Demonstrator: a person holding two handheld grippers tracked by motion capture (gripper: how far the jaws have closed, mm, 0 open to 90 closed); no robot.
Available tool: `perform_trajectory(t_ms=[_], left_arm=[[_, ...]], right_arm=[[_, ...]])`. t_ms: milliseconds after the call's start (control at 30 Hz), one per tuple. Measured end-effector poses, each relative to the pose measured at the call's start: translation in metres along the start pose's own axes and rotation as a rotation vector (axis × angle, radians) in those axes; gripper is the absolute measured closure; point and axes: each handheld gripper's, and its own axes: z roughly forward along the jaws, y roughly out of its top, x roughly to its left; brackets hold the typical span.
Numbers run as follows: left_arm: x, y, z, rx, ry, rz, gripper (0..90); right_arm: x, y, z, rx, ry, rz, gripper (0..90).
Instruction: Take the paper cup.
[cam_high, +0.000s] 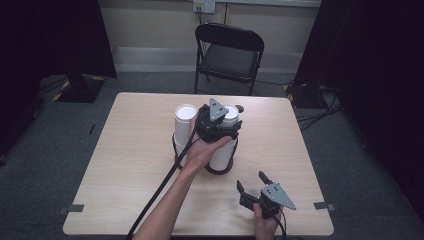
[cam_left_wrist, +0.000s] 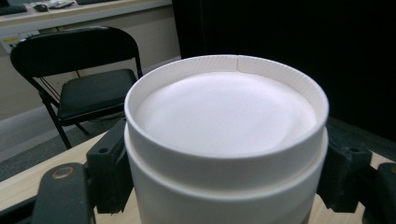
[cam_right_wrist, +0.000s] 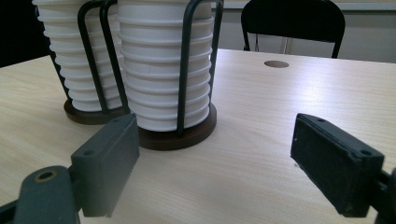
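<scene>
Two stacks of upturned white paper cups stand mid-table, each in a black wire holder (cam_right_wrist: 184, 70) on a dark round base (cam_right_wrist: 177, 137). The left stack (cam_high: 184, 125) stands beside the right stack (cam_high: 223, 152). My left gripper (cam_high: 226, 120) sits at the top of the right stack, shut on the top cup (cam_left_wrist: 224, 112), with a black pad (cam_left_wrist: 109, 168) pressed on each side of it. My right gripper (cam_high: 251, 181) is held low near the table's front right, open with nothing between its pads (cam_right_wrist: 109, 158), facing the right stack (cam_right_wrist: 159, 79).
The light wooden table (cam_high: 135, 165) has a small round hole (cam_right_wrist: 276, 64) behind the stacks. A black folding chair (cam_high: 229, 55) stands past the far edge. The left gripper's cable (cam_high: 160, 187) runs along the forearm to the front edge. Dark curtains flank the room.
</scene>
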Motion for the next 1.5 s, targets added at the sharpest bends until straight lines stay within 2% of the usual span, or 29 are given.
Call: perform_trajectory(t_ms=[367, 500, 733, 800, 933, 1100, 1367, 1467, 1500], left_arm=[[0.002, 0.012, -0.01, -0.076, -0.012, -0.02, 21.2], [0.001, 0.015, -0.012, -0.086, -0.011, -0.003, 21.2], [0.003, 0.02, -0.02, -0.123, 0.0, -0.026, 21.3], [0.002, 0.021, -0.022, -0.137, 0.004, -0.014, 21.3], [0.004, 0.025, -0.025, -0.163, -0.019, -0.027, 21.4], [0.002, 0.028, -0.031, -0.192, -0.031, -0.012, 21.6], [0.004, 0.036, -0.045, -0.244, -0.021, -0.004, 21.5], [0.007, 0.038, -0.051, -0.258, -0.009, -0.016, 21.5], [0.007, 0.038, -0.052, -0.265, -0.017, -0.029, 21.5]], right_arm=[[-0.001, 0.0, 0.0, 0.0, 0.0, 0.007, 14.7], [-0.001, 0.0, 0.0, 0.001, 0.002, 0.008, 14.7], [-0.001, 0.0, 0.0, 0.001, 0.002, 0.013, 14.7], [-0.001, 0.0, 0.0, 0.003, 0.003, 0.017, 14.7], [-0.001, 0.0, 0.0, 0.003, 0.001, 0.015, 14.7], [-0.001, 0.0, 0.001, 0.004, 0.003, 0.011, 14.7], [-0.001, 0.0, 0.001, 0.004, 0.001, 0.01, 14.7], [-0.001, 0.0, 0.001, 0.004, 0.002, 0.008, 14.7], [-0.001, 0.0, 0.001, 0.005, 0.002, 0.009, 14.7]])
